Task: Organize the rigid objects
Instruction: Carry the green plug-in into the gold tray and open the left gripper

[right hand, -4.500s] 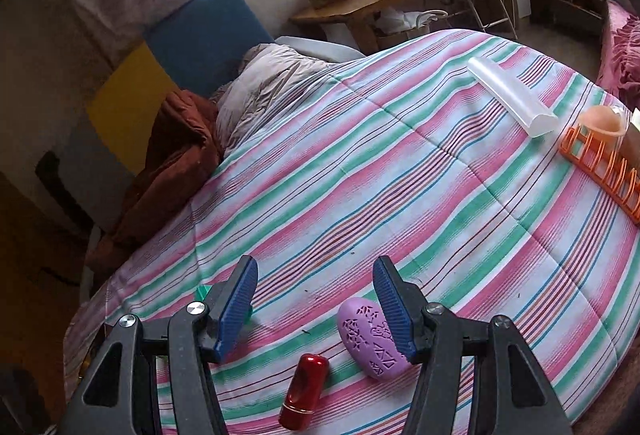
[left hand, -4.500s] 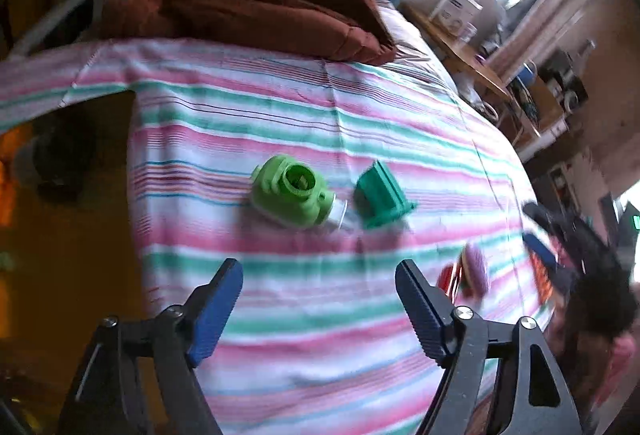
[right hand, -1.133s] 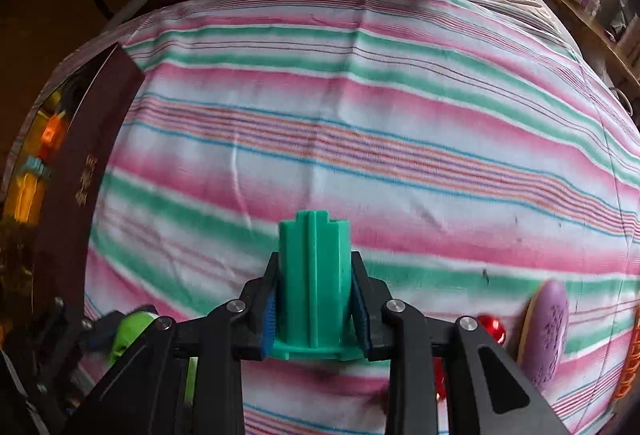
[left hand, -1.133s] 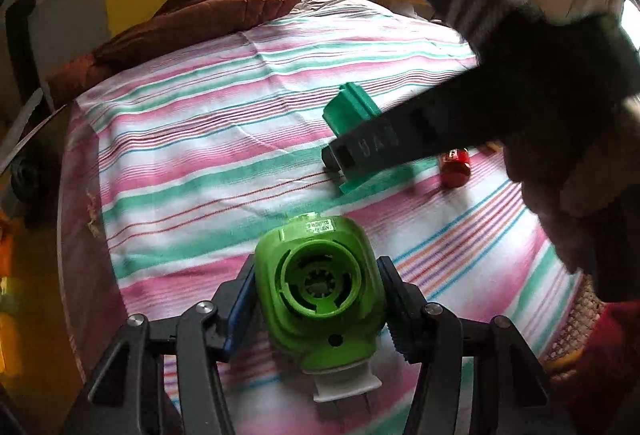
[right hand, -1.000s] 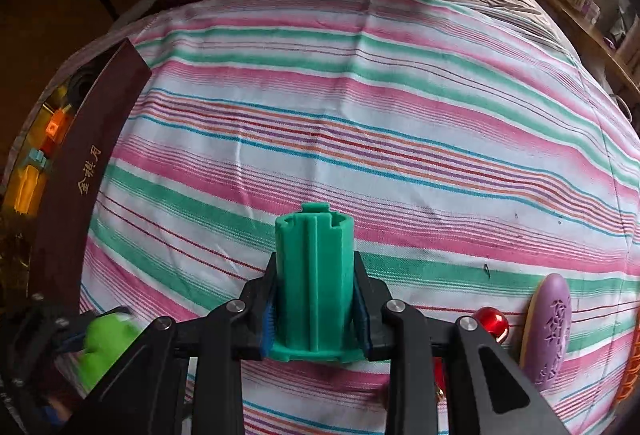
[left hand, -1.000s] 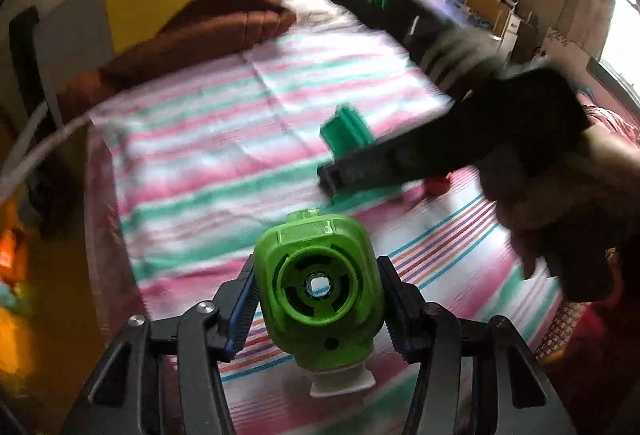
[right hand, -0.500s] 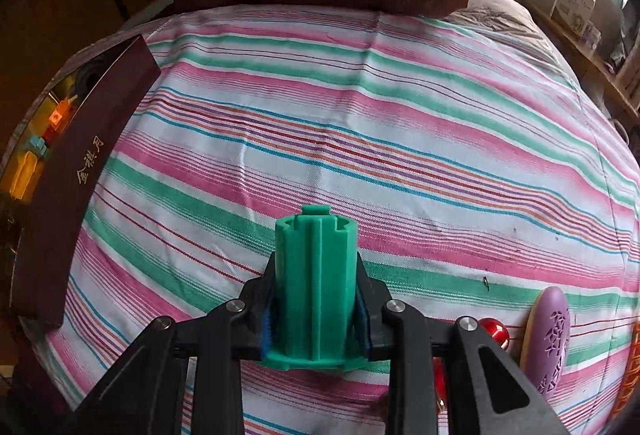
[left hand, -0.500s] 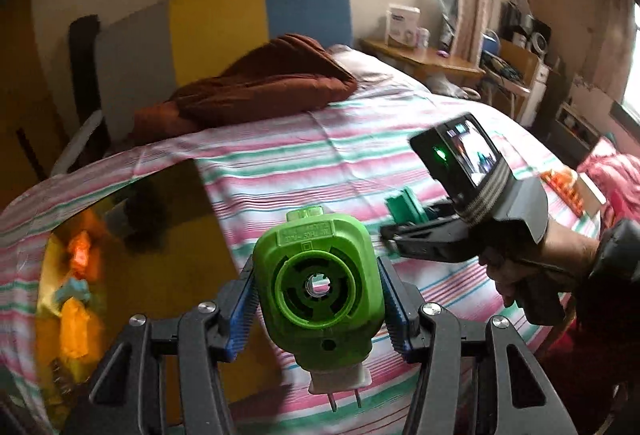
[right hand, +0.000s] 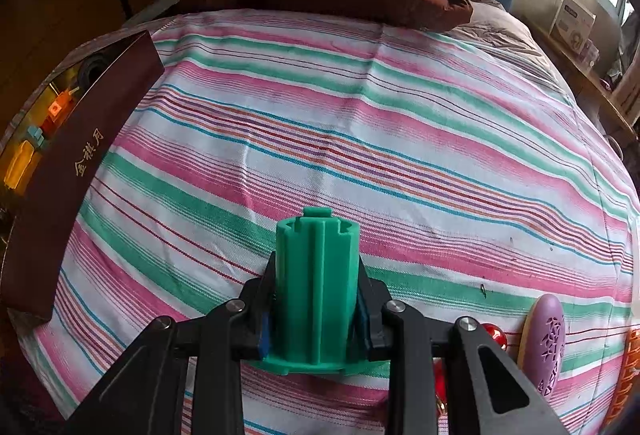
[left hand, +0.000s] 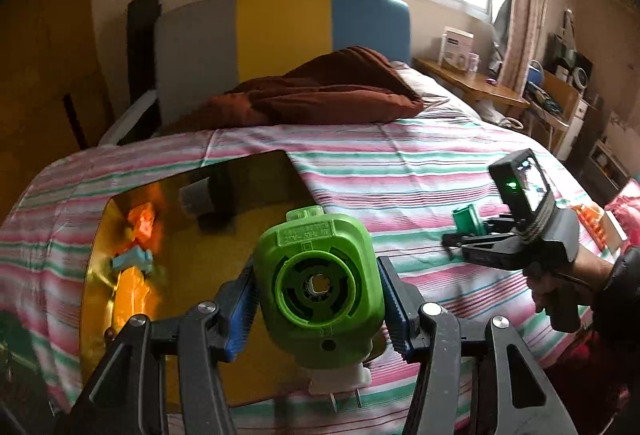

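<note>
My left gripper [left hand: 318, 309] is shut on a lime green plug-in device [left hand: 318, 279] with a white plug at its bottom, held in the air over the near right side of an open gold-lined box [left hand: 256, 191] on the striped bed. My right gripper [right hand: 316, 315] is shut on a teal ribbed plastic cylinder [right hand: 318, 283] with a flange at its base, held above the bedspread. In the left wrist view the right gripper [left hand: 460, 235] and the teal cylinder [left hand: 464, 218] show at the right, over the bed.
The box holds orange, yellow and light blue items [left hand: 136, 251] and a grey roll [left hand: 196, 197]; its maroon wall [right hand: 76, 171] shows at the left of the right wrist view. A purple patterned oval [right hand: 546, 343], a red object [right hand: 492, 335] and an orange rack [right hand: 628, 375] lie at the lower right. A brown blanket [left hand: 320, 91] lies at the bed head.
My left gripper has lifted the green device and swung it left, over the box. My right gripper has lifted the teal cylinder a little off the bedspread.
</note>
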A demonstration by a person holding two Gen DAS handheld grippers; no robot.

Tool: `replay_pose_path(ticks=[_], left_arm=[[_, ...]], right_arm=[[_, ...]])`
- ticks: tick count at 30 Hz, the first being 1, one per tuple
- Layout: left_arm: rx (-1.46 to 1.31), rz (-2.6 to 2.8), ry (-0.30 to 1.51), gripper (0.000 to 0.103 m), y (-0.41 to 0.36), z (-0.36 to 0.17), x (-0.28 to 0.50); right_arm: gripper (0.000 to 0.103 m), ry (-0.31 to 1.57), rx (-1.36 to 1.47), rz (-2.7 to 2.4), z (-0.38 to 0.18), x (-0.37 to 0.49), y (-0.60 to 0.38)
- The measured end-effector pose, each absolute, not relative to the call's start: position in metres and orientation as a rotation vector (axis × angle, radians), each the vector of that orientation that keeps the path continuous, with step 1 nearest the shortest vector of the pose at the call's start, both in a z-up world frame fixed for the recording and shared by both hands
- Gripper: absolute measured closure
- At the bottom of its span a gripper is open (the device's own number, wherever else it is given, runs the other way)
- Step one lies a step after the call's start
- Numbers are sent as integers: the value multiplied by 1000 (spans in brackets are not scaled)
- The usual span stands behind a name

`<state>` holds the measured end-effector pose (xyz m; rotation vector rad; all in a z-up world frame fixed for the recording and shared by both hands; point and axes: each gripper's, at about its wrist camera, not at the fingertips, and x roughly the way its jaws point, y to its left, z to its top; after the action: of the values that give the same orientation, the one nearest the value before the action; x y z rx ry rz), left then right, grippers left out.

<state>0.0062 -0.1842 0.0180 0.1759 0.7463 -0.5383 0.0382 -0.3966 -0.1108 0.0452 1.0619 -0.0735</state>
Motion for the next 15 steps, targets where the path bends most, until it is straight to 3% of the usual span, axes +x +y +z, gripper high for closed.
replay_pose_path(ticks=[15], left_arm=[[-24, -415, 933, 47, -91, -14, 48]], right_arm=[[73, 1063, 7, -73, -111, 38, -394]])
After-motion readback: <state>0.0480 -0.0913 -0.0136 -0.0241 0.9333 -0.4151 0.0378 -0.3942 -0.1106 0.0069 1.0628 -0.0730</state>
